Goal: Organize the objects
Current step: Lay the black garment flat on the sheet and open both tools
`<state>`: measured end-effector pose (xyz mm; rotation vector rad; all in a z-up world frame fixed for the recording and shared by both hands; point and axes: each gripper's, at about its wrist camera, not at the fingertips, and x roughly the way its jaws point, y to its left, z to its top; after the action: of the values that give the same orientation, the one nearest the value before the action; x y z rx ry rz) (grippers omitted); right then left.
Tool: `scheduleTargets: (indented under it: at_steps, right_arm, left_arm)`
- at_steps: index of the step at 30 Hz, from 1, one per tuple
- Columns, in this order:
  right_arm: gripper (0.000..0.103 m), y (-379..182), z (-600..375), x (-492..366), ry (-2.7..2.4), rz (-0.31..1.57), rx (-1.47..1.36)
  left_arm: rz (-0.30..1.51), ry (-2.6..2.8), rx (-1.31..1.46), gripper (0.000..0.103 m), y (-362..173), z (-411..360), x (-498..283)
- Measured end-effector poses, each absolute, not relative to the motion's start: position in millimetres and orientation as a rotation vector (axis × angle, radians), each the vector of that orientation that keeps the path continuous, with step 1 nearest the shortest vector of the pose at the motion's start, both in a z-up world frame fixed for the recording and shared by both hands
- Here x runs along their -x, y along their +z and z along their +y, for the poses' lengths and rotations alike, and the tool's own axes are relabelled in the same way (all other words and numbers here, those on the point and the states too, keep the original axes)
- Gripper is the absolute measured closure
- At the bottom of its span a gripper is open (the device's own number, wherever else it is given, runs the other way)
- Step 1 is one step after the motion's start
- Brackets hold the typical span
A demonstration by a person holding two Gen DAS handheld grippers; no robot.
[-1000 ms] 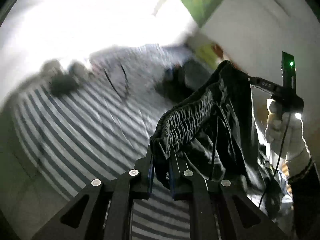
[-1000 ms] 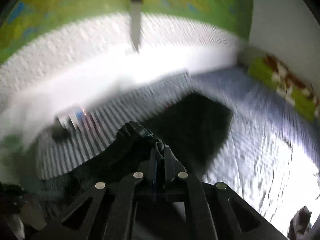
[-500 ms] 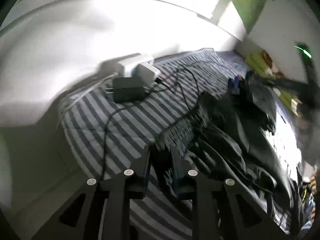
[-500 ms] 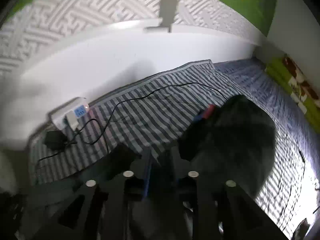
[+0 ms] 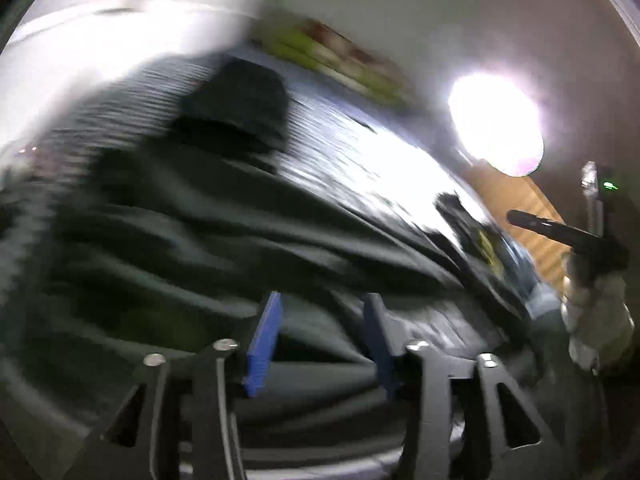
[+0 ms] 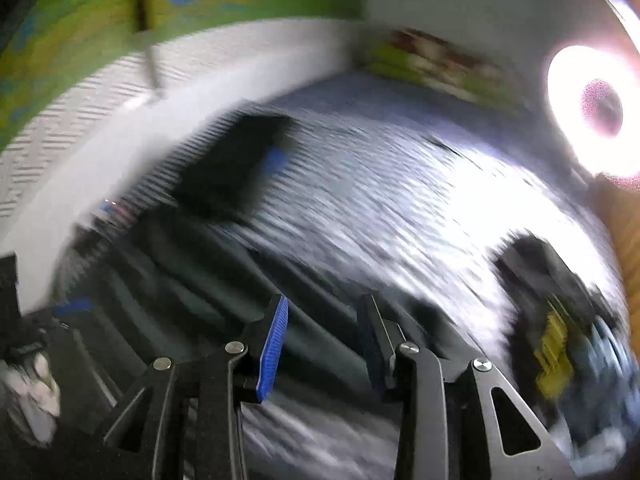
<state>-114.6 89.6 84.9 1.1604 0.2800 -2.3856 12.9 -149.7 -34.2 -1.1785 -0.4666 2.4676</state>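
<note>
Both views are blurred by motion. A dark pair of shorts [image 5: 192, 248] lies spread on the striped bed sheet [image 5: 360, 152]; it also shows in the right wrist view [image 6: 192, 280]. My left gripper [image 5: 324, 304] is open just above the cloth, holding nothing. My right gripper [image 6: 324, 308] is open above the edge of the shorts and the sheet [image 6: 400, 208]. The right gripper also shows in the left wrist view [image 5: 520, 218] at the far right, held in a gloved hand.
A second dark folded garment [image 6: 236, 160] lies further back on the bed. A dark heap with a yellow patch [image 6: 556, 344] sits at the right edge. A bright ring lamp [image 6: 596, 108] glares at upper right. A green pillow [image 5: 340, 60] lies by the wall.
Both grippers have opened and let go of the dark shorts, which now lie flat on the bed. Both cameras have swung right, away from the power strip and cables.
</note>
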Motion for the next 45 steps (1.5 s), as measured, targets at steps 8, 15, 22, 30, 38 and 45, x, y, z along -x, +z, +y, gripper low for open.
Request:
scheduleTargets:
  at_steps: [8, 15, 22, 30, 38, 45]
  right_arm:
    - [0.066, 37, 336, 63, -2.617, 0.163, -1.540]
    - [0.051, 14, 427, 47, -2.562, 0.030, -1.686]
    - [0.050, -41, 399, 48, -2.431, 0.289, -1.754]
    - [0.066, -85, 390, 44, -2.338, 0.383, -1.801]
    - [0.100, 0, 375, 23, -2.562, 0.439, -1.518]
    - [0.100, 133, 386, -1, -2.894, 0.366, -0.986]
  left_arm:
    - [-0.131, 2.274, 1.316, 0.035, -86, -38, -21]
    - [-0.177, 2.213, 1.454, 0.035, -125, -35, -21]
    - [-0.098, 2.269, 1.521, 0.086, -120, -40, -23]
    - [0.011, 2.337, 1.513, 0.102, -105, -40, -37]
    - [-0.050, 2.431, 1.421, 0.102, -62, -57, -31]
    - [-0.080, 2.434, 1.264, 0.102, -22, -50, -58]
